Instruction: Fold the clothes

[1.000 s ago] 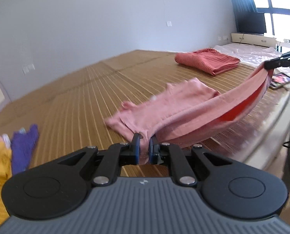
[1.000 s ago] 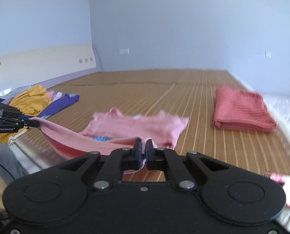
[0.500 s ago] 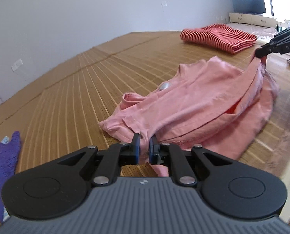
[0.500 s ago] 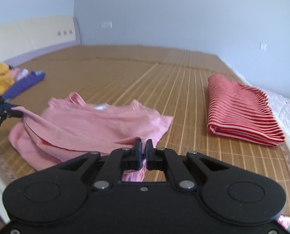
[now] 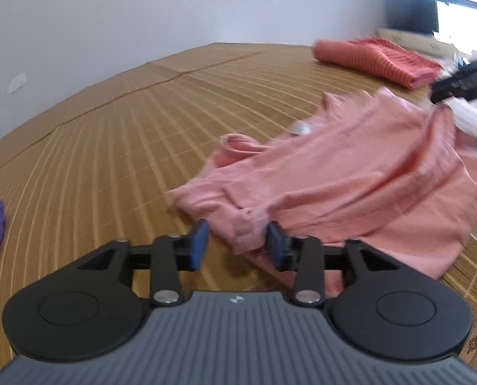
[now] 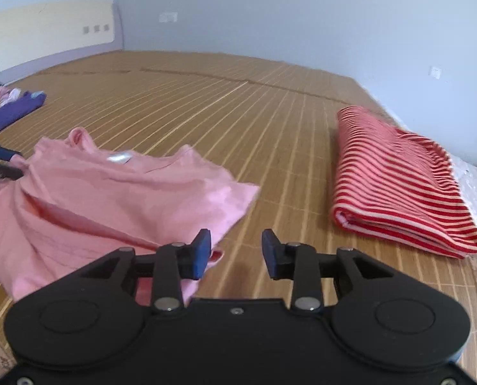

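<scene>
Where pink shirt (image 6: 116,199) lies, striped stack (image 6: 398,183) beside

Pink garment (image 5: 350,173), a soft knit top, lying folded over on itself on the slatted bamboo mat (image 5: 116,147); surface rumpled, with a neck label visible near its far edge. Red-and-white striped garment (image 6: 395,179), neatly folded into a thick rectangular stack, resting flat on the same mat, well apart from the pink one.
</scene>
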Demonstrator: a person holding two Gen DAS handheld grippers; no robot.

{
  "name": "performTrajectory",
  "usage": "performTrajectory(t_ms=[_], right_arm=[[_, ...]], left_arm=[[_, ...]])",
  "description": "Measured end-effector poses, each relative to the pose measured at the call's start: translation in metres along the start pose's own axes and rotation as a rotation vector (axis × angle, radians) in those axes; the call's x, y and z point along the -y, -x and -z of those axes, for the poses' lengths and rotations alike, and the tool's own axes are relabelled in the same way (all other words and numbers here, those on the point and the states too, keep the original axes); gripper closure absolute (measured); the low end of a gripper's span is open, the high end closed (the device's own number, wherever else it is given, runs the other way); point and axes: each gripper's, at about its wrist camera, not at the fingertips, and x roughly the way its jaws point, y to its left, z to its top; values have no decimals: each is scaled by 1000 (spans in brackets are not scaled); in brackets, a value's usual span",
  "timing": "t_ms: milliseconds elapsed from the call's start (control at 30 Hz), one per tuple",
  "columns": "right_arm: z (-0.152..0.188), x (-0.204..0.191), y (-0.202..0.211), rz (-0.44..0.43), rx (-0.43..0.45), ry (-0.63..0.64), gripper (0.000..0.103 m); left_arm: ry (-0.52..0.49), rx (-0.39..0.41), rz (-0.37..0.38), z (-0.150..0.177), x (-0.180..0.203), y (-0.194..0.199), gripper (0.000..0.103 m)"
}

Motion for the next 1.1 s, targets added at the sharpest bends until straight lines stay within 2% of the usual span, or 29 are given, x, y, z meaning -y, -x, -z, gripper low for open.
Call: performTrajectory(t_ms=[100, 233, 333, 400, 533, 700, 800, 1000, 1100], right_arm=[[-1, 2, 6, 15, 48, -15, 64], [-16, -1, 1, 20, 80, -26, 60], [-29, -5, -4, -94, 103, -68, 60], [-36, -15, -13, -148, 79, -33, 54], [-37, -38, -43, -219, -17, 10, 54], [-25, -59, -53, -253, -106, 127, 55], [-19, -67, -53, -244, -118, 173, 54], [-9, -69, -41, -277, -141, 163, 52], [0, -71, -26, -310, -159, 138, 44]], left_arm=[[38, 29, -57, 1, -11, 6, 53], [-9, -1, -161, -11, -6, 4, 53], [-129, 35, -157, -25, 16, 9, 52], [-135, 21, -145, -26, 21, 4, 47], [-147, -8, -119, -26, 32, -7, 47], [-161, -43, -87, -28, 45, -21, 47], [-170, -65, -68, -28, 54, -29, 47], [-188, -77, -94, -25, 66, -27, 47], [-158, -72, -104, -20, 70, -14, 47]])
